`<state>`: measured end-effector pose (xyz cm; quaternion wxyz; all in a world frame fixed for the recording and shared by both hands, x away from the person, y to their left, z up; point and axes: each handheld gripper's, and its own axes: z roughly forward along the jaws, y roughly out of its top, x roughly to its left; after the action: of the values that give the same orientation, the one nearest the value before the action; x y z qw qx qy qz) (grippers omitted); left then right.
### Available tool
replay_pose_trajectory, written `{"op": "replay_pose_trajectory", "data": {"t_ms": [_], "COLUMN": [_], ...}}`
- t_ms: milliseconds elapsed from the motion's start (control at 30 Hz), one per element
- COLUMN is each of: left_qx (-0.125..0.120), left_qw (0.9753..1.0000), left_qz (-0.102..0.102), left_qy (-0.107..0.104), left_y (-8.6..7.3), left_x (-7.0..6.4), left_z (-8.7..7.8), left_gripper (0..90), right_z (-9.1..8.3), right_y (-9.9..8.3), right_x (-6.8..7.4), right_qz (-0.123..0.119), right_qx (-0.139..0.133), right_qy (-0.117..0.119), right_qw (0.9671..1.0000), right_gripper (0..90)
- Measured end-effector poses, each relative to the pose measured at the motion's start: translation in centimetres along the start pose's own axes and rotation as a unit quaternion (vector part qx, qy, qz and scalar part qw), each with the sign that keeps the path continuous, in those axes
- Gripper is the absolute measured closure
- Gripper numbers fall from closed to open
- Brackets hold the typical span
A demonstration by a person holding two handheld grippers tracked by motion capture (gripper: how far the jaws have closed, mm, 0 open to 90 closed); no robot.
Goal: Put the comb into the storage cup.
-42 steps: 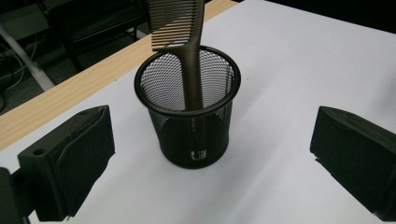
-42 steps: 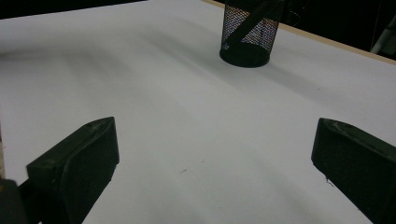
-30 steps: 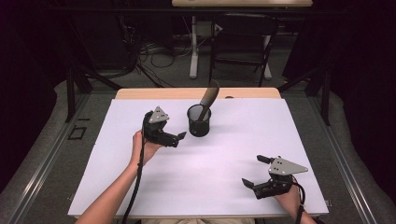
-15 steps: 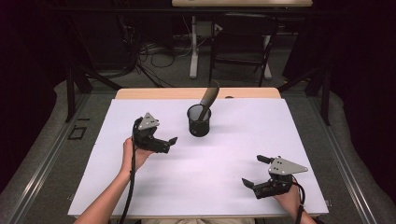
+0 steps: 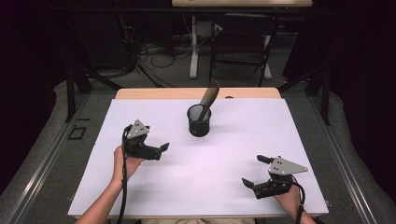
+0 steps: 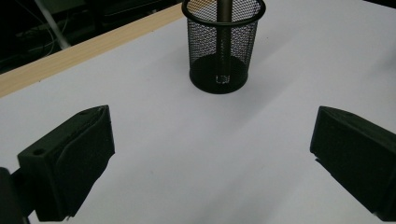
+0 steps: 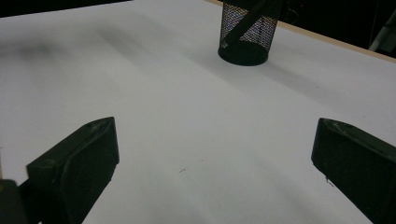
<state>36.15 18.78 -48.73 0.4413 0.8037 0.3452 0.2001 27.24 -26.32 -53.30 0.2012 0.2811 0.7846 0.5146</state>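
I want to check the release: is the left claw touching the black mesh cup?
Apart. In the left gripper view, bare white table lies between the open left claw and the mesh cup.

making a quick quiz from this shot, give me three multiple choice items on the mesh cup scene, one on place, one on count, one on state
1. Where does the mesh cup stand?
A. toward the far middle of the white sheet
B. at the near right corner
C. on the floor

2. How many tools stand in the cup?
A. none
B. one
C. three

3. How are the left gripper jaws?
A. shut on the cup
B. shut on nothing
C. open

Answers: 1 A, the high view shows it near the far edge. 2 B, a single brown tool leans out. 3 C, the left gripper view shows bare sheet between them.
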Motion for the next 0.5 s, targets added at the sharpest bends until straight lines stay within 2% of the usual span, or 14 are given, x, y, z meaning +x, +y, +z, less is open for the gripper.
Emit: {"op": "replay_pose_trajectory", "data": {"t_ms": [200, 500], "left_qx": [-0.002, 0.000], "left_qw": [0.9999, 0.9998], "left_qz": [-0.010, -0.012], "left_qy": [0.007, 0.014], "left_y": [-1.1, -2.7], "left_x": [0.2, -0.2], "left_z": [-1.0, -2.3], "left_gripper": [0.0, 0.0], "right_z": [0.0, 0.0], "right_y": [0.0, 0.0], "right_x": [0.0, 0.0], "right_qz": [0.000, 0.000], "right_qx": [0.001, 0.000], "right_qy": [-0.001, -0.001], "right_qw": [1.0000, 1.0000], "right_gripper": [0.3, 0.3]}}
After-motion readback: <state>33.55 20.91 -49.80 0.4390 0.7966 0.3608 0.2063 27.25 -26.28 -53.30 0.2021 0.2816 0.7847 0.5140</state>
